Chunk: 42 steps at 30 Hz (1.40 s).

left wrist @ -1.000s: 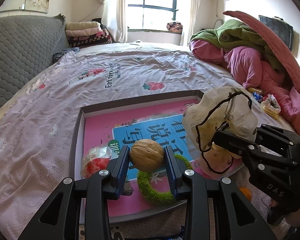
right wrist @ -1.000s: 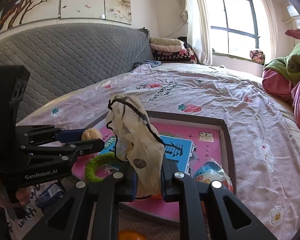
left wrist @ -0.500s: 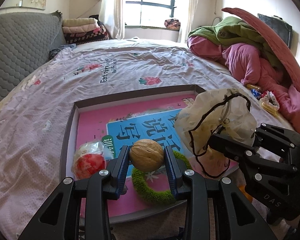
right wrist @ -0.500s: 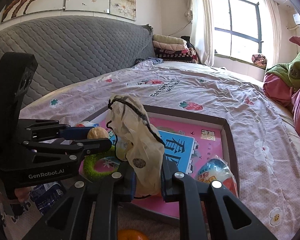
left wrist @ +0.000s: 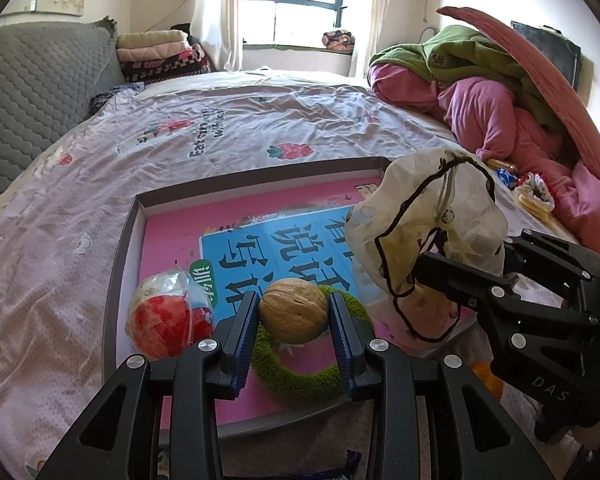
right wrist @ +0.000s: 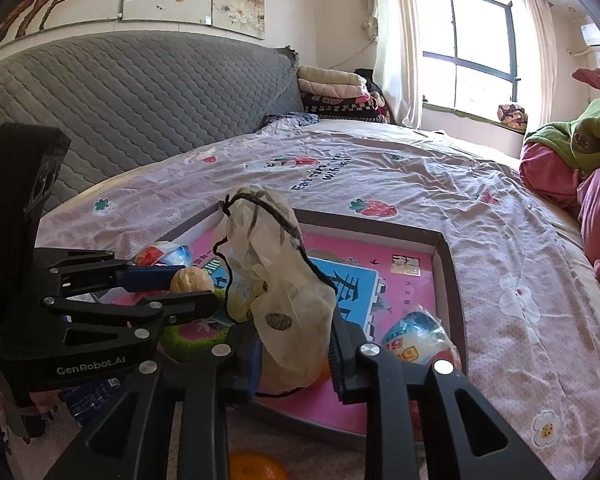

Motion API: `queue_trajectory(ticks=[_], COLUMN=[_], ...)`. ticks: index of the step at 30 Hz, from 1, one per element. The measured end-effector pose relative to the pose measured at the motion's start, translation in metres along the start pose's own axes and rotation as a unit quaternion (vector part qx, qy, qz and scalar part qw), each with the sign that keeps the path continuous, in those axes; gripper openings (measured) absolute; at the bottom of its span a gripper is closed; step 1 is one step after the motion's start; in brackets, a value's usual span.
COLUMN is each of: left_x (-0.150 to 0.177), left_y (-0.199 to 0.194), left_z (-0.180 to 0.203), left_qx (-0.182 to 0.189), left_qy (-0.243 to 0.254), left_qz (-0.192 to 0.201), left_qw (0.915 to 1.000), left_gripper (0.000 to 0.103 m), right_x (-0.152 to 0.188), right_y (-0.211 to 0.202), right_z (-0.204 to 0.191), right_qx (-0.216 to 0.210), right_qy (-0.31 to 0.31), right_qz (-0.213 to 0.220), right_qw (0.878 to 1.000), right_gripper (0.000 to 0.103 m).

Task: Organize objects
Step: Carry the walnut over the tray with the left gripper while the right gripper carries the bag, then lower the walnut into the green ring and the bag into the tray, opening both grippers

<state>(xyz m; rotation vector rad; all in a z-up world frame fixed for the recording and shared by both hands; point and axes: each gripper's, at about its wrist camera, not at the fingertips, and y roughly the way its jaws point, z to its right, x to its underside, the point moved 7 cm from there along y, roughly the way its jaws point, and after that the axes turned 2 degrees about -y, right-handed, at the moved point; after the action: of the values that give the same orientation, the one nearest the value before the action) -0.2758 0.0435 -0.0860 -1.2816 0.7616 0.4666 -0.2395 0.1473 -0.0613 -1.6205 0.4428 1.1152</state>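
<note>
A shallow grey-rimmed tray (left wrist: 120, 260) with a pink and blue printed floor lies on the bed. My left gripper (left wrist: 293, 300) is shut on a walnut (left wrist: 292, 314), held just above a green fuzzy ring (left wrist: 300, 380) in the tray's near part. The right wrist view shows that gripper (right wrist: 196, 286) and walnut (right wrist: 191, 280) at the left. My right gripper (right wrist: 294, 332) has a cream drawstring pouch (right wrist: 276, 280) standing upright between its fingers. Its jaws are opening, and the pouch still touches both pads. It hovers over the tray's near right edge (right wrist: 444, 248).
A wrapped red-and-white egg toy (left wrist: 164, 320) lies in the tray's left corner and a similar blue-wrapped one (right wrist: 416, 340) at its right. An orange (right wrist: 256, 466) sits on the bed below my right gripper. Piled pink and green bedding (left wrist: 480, 100) and snack packets (left wrist: 536, 196) fill the right side.
My right gripper's jaws have spread apart around the pouch, which has slumped wider between them. The left gripper with the walnut has shifted only slightly over the tray.
</note>
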Motion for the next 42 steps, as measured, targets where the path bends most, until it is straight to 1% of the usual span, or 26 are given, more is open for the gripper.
queue_trajectory(ticks=[6, 9, 11, 15, 19, 28, 37, 42], left_x=[0.001, 0.002, 0.003, 0.003, 0.003, 0.002, -0.004, -0.006], left_y=[0.003, 0.004, 0.005, 0.006, 0.007, 0.009, 0.002, -0.002], left_z=[0.0, -0.001, -0.002, -0.004, -0.004, -0.008, -0.015, -0.016], left_qx=[-0.005, -0.008, -0.009, -0.01, -0.012, -0.015, -0.015, -0.014], left_qy=[0.0, -0.001, -0.002, -0.002, -0.003, -0.008, -0.022, -0.025], left_qz=[-0.005, -0.008, -0.009, -0.011, -0.013, -0.015, -0.005, -0.001], left_qw=[1.0, 0.9999, 0.9999, 0.9999, 0.9998, 0.9997, 0.9996, 0.9996], left_gripper=[0.036, 0.036, 0.036, 0.036, 0.036, 0.036, 0.038, 0.039], right_x=[0.0, 0.0, 0.0, -0.001, -0.001, -0.004, -0.007, -0.012], right_y=[-0.001, -0.001, -0.002, -0.003, -0.005, -0.012, -0.025, -0.032], right_z=[0.003, 0.005, 0.007, 0.014, 0.023, 0.045, 0.067, 0.074], right_qx=[0.004, 0.008, 0.01, 0.016, 0.026, 0.047, 0.066, 0.074], right_qy=[0.001, 0.002, 0.004, 0.014, 0.026, 0.052, 0.084, 0.089], right_qz=[-0.002, -0.002, -0.002, 0.0, 0.001, 0.006, 0.02, 0.03], right_qw=[1.0, 1.0, 1.0, 1.0, 0.999, 0.998, 0.994, 0.993], right_gripper=[0.032, 0.036, 0.042, 0.044, 0.051, 0.052, 0.052, 0.052])
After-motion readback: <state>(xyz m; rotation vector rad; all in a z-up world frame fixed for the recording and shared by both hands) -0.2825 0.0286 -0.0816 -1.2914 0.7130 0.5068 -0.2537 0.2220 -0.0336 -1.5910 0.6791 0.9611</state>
